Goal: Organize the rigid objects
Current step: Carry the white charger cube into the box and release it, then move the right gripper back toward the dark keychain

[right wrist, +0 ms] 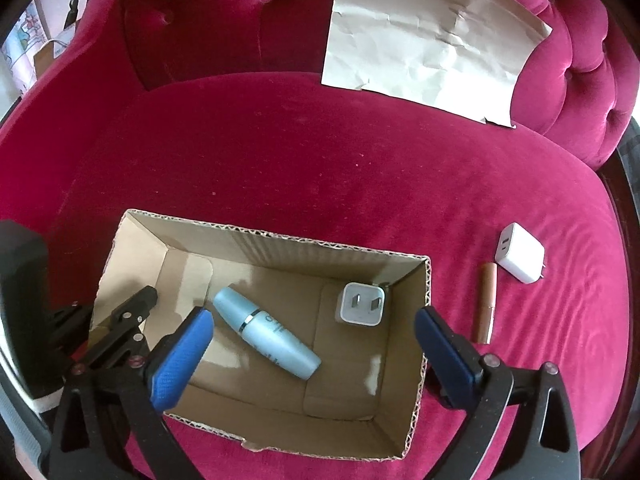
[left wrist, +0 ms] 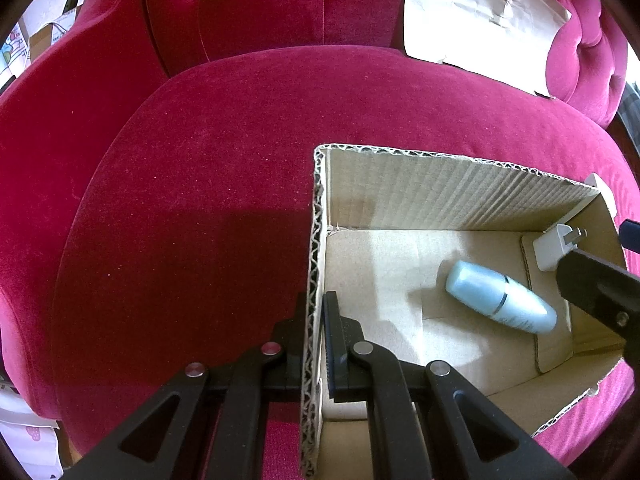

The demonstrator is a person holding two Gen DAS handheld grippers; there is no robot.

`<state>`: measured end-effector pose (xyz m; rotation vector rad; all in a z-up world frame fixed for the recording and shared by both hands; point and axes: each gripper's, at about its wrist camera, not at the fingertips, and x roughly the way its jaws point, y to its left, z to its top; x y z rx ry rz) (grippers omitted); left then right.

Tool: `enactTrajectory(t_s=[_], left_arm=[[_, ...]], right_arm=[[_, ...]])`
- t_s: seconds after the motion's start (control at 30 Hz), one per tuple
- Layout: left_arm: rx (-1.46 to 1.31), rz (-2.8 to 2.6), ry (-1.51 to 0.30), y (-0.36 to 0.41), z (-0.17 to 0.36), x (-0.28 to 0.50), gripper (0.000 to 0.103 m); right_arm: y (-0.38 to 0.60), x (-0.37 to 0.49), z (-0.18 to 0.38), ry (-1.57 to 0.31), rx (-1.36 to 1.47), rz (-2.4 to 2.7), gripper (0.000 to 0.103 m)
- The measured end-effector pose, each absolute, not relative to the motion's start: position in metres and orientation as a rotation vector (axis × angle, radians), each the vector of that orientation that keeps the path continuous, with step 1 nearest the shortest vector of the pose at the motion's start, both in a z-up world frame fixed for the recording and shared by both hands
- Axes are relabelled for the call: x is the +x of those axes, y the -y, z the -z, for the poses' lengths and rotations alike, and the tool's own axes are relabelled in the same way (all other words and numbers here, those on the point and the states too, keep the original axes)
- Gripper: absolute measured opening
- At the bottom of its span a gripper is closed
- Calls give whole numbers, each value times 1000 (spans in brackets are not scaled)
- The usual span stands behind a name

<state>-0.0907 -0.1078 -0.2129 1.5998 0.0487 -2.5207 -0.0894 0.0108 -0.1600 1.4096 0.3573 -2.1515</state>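
Note:
An open cardboard box (right wrist: 280, 236) stands on a crimson velvet seat (right wrist: 320, 160). On its floor lie a pale blue bottle (right wrist: 266, 332) on its side and a small white plug (right wrist: 362, 304) with its prongs up. My right gripper (right wrist: 314, 320) hovers over the box, jaws wide open with nothing between the blue pads. My left gripper (left wrist: 316, 308) is shut on the box's left wall (left wrist: 316, 220), one finger inside and one outside. The left wrist view also shows the bottle (left wrist: 500, 298) and the plug (left wrist: 554, 246).
Right of the box, a white charger (right wrist: 520, 252) and a copper-coloured tube (right wrist: 486, 302) lie on the seat. A crumpled sheet of paper (right wrist: 432, 44) leans on the tufted backrest. The armrest rises on the left.

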Motion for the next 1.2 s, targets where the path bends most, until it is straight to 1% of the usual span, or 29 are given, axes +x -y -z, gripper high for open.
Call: enactTrajectory(t_s=[0.6, 1.2], left_arm=[[1597, 2522, -48, 106, 218, -94, 5], [1597, 2521, -44, 105, 218, -95, 6]], right_arm=[[-64, -106, 135, -290, 1398, 2233, 102], [-125, -121, 129, -274, 1399, 2287, 102]])
